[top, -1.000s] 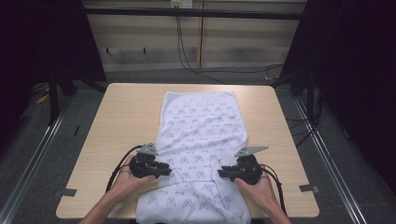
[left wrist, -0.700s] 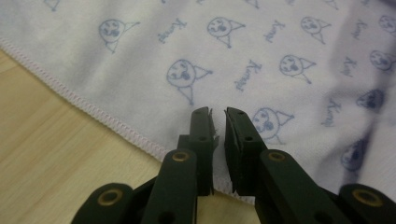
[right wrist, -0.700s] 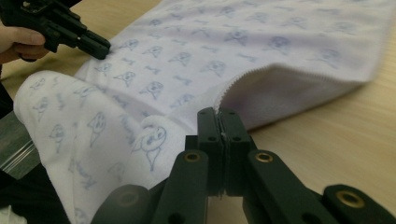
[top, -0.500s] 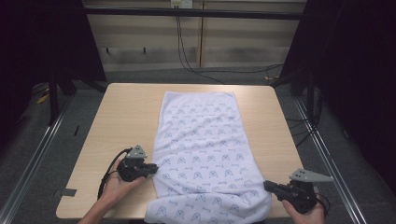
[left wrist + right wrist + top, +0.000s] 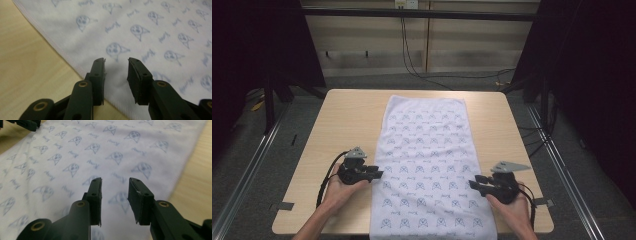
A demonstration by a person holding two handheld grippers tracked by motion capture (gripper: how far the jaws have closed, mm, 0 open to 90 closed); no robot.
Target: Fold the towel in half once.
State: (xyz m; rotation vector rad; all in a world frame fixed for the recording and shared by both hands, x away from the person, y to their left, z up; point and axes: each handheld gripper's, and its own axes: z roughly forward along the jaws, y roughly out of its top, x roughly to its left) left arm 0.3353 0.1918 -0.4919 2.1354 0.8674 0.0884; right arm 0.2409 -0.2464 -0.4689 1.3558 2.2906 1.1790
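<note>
A white towel [image 5: 427, 150] printed with small blue figures lies flat lengthwise on the wooden table [image 5: 347, 120], its near end hanging over the front edge. My left gripper [image 5: 377, 174] sits at the towel's left hem, pointing right. In the left gripper view the left gripper [image 5: 116, 62] has just been opening, and its jaws stand apart over the towel [image 5: 155, 30] with nothing between the pads. My right gripper [image 5: 473, 182] points left at the right hem. The right gripper [image 5: 115, 182] has also just been opening, and hovers over the towel [image 5: 100, 147] gripping nothing.
Bare wood [image 5: 27, 65] borders the towel on both sides. In the right gripper view the left gripper's jaws [image 5: 25, 123] show at the far top left. Metal rails [image 5: 257, 160] and dark floor flank the table, and cables [image 5: 412, 65] run behind it.
Both grippers moved outward from over the towel to its side hems. The right one swung out to the near right corner and came back. Both sets of jaws have parted, and the towel's near part lies wider.
</note>
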